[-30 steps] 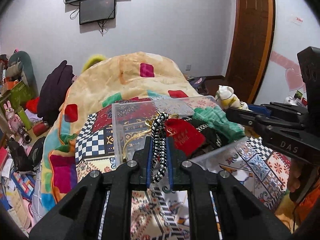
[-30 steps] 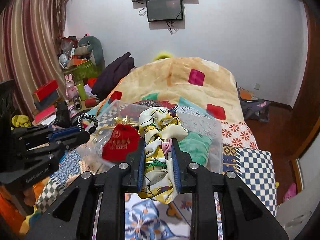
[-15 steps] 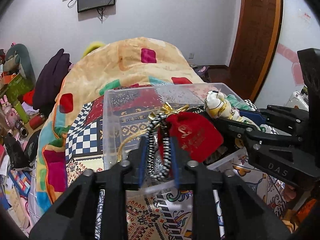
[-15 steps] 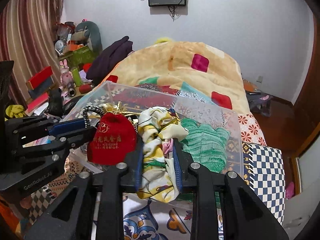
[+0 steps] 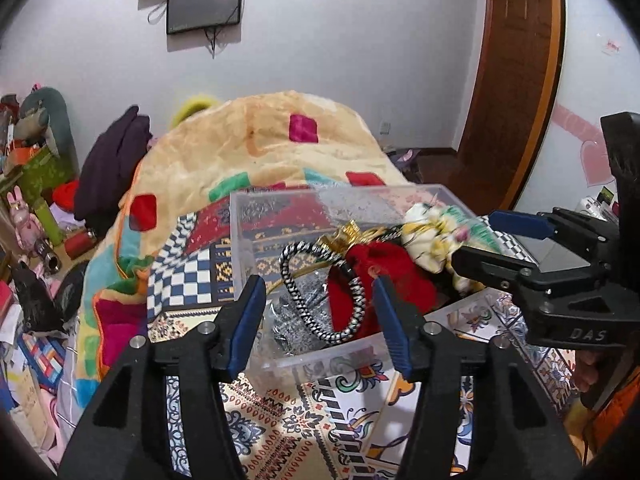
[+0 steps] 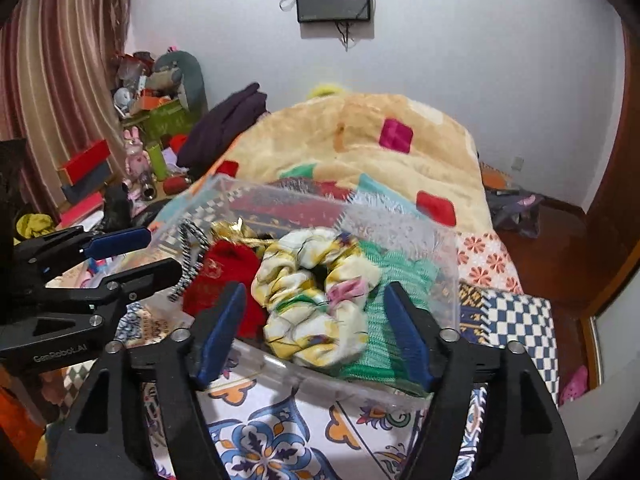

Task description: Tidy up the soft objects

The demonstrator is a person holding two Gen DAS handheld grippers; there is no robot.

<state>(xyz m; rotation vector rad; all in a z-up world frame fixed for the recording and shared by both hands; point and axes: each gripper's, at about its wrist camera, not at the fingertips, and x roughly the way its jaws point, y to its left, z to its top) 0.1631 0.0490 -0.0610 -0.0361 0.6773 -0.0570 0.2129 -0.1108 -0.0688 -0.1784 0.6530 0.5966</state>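
Observation:
A clear plastic box (image 5: 256, 236) (image 6: 408, 232) stands on the patterned bed. In it lie a red drawstring pouch (image 5: 384, 276) (image 6: 224, 272), a green knit cloth (image 6: 396, 280), a black-and-white braided hair tie (image 5: 320, 292) (image 6: 192, 240) and a yellow floral scrunchie (image 6: 316, 292) (image 5: 432, 236). My left gripper (image 5: 320, 312) is open, its jaws on either side of the hair tie, which rests against the pouch. My right gripper (image 6: 316, 328) is open over the scrunchie, which lies on the pouch and the green cloth.
A yellow patchwork blanket (image 5: 264, 148) is heaped behind the box. A dark garment (image 5: 116, 164) lies to its left. Cluttered boxes and toys (image 6: 156, 120) stand by the curtain at left. A wooden door (image 5: 516, 72) is at right.
Both grippers have opened and let go: the hair tie and the scrunchie now lie in the box. Both grippers had moved forward over the box beforehand.

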